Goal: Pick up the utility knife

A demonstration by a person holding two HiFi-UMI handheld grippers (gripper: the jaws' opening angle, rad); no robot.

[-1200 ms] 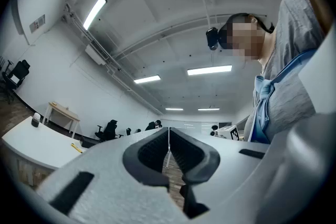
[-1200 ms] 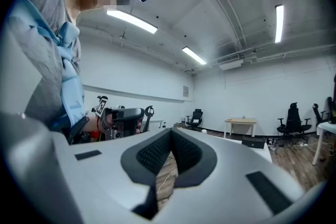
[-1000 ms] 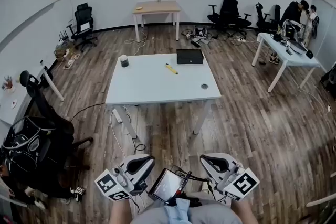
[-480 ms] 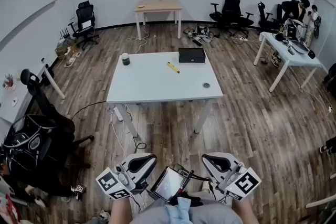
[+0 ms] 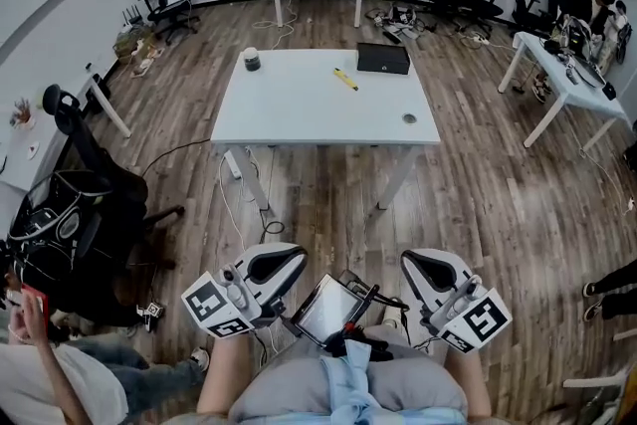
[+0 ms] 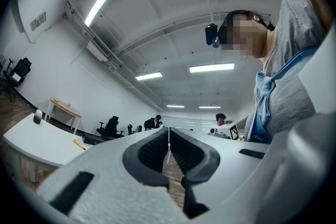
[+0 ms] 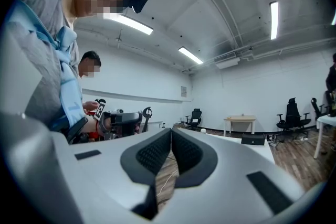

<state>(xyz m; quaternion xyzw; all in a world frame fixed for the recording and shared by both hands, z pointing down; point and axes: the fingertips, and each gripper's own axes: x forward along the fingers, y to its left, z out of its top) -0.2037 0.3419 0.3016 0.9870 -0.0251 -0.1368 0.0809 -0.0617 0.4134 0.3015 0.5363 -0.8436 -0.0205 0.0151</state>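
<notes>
Yellow utility knife (image 5: 345,80) lies on the white desk (image 5: 299,119), toward its far side near a black box (image 5: 383,59). Left tongs (image 5: 289,261) and right tongs (image 5: 416,264) both pressed together, empty, well apart from the desk.

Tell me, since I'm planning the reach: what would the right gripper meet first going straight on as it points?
Nothing close: the right gripper, shut and empty, faces open air. Probably the white table comes first, at its near edge, though depth is unclear.
</notes>
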